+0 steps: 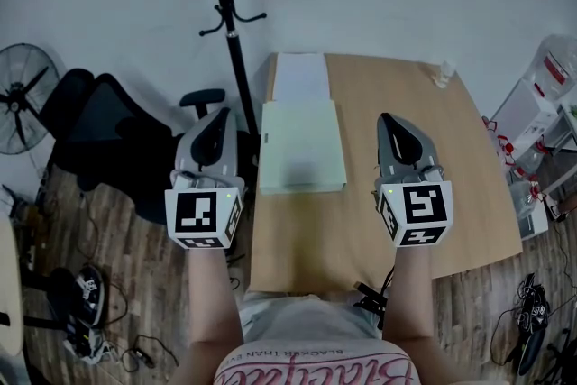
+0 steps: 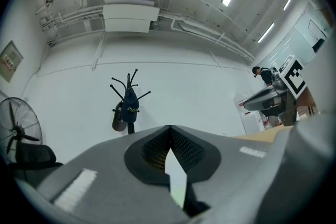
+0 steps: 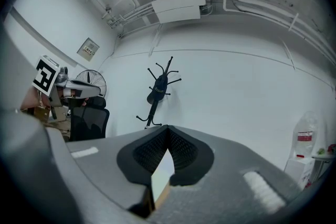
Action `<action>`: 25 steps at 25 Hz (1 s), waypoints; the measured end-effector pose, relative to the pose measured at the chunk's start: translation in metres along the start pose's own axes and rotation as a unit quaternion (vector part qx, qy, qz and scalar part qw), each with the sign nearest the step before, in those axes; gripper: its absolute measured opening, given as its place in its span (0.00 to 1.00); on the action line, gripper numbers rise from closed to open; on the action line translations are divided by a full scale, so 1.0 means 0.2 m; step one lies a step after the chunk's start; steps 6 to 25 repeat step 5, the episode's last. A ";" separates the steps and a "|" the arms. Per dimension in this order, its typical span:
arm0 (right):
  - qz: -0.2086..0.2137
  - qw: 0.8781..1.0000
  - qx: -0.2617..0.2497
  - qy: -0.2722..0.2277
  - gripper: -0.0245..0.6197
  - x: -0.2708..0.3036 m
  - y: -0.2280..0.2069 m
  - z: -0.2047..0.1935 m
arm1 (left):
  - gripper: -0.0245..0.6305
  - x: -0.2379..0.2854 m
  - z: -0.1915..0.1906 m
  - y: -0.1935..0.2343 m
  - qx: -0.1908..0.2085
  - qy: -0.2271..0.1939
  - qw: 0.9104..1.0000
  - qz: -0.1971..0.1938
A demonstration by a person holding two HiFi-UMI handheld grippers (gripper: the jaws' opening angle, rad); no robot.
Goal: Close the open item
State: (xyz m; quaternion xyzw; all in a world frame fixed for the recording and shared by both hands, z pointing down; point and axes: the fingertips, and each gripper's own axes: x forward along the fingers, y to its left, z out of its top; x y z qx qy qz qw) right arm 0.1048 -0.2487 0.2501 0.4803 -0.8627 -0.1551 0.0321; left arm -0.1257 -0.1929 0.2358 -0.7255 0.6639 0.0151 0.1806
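A pale green box is seen lying flat on the wooden worktop, near its left edge and towards the far side. A white panel adjoins the box's far edge; whether it stands upright or lies back cannot be told from above. Nothing is touching the box.

The left tool is held just left of the box, beyond the worktop's left edge and above the floor. The right tool is held over the worktop to the right of the box, apart from it. Both are level with the box's near half and pointed away from the person.

In the left gripper view the left tool's jaws are shown pressed together at their tips, with nothing between them. The same is shown for the right tool in the right gripper view: tips met, nothing held.

A small clear bottle is set at the worktop's far right corner. A black coat stand with a dark cap on it is placed against the white wall behind the worktop. A black office chair and a floor fan are seen to the left.
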 end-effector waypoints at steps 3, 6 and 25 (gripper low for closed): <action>-0.002 1.000 -0.009 0.002 0.04 0.00 0.00 -0.01 | 0.06 0.01 0.01 -0.02 0.004 -0.001 1.000 -0.003; -0.005 1.000 -0.012 0.003 0.04 0.00 -0.01 -0.01 | 0.06 0.01 0.01 -0.02 0.004 -0.001 1.000 -0.003; -0.005 1.000 -0.012 0.003 0.04 0.00 -0.01 -0.01 | 0.06 0.01 0.01 -0.02 0.004 -0.001 1.000 -0.003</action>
